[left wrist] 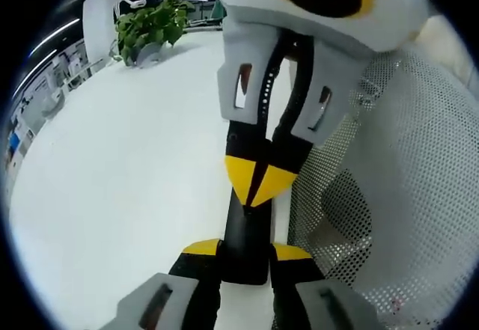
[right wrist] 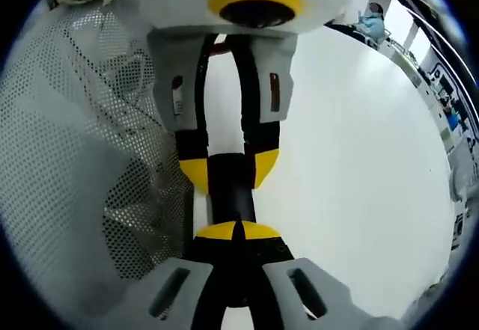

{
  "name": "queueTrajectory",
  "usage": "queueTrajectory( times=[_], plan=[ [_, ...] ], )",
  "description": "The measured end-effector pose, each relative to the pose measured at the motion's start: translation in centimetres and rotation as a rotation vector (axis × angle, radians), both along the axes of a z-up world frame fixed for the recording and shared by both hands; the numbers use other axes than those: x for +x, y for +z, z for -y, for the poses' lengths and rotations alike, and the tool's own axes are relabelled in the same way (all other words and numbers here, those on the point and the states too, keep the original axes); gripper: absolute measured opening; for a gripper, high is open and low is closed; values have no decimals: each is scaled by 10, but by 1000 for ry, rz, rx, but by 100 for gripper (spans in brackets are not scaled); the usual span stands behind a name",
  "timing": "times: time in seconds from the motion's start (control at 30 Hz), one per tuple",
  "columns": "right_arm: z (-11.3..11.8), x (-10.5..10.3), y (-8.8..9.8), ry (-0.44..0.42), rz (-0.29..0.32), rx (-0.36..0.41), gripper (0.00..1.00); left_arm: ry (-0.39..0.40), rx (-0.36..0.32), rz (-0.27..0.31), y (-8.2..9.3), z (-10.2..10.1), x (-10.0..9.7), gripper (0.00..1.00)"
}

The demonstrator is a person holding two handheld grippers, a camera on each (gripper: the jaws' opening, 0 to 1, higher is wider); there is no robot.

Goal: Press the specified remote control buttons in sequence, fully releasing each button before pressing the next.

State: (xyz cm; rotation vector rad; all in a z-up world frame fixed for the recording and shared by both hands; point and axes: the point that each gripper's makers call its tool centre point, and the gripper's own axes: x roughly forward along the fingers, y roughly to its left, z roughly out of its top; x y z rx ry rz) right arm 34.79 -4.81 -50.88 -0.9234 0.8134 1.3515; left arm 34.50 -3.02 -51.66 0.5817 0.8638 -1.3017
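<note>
Remote control, a slim black bar, lies over the white table, pinched at one end between the spread jaws of the left gripper. Facing it, the right gripper has its yellow tips pressed together on the remote's top. A white mesh sleeve hangs beside them, and a potted plant stands well apart.

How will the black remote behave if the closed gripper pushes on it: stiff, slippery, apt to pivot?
Probably stiff: the remote looks straight between the left gripper jaws. Its smooth dark surface may be slippery. Clamped at its two sides only, it could pivot or slide a little under the tip of the shut right gripper.
</note>
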Motion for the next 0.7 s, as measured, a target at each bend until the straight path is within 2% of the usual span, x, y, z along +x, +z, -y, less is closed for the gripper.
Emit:
queueTrajectory(
  times=[0.13,0.2,0.23,0.3,0.47,0.63,0.7],
  plan=[
    [0,-1,0,37,48,2,0,3,-3,2,0,0,0,25],
    [-1,-1,1,40,50,6,0,5,-5,1,0,0,-1,25],
    [-2,-1,2,37,44,10,0,5,-5,1,0,0,-1,25],
    [-8,-4,1,11,-5,35,0,4,-5,0,1,0,-1,25],
    [-7,-2,1,25,-6,11,0,4,-7,-1,1,0,-1,25],
    [-7,-1,0,-14,-50,0,0,0,-7,-4,1,0,-1,25],
    [-7,-1,0,-57,-87,-20,0,-3,-6,-3,0,0,-1,25]
  ],
)
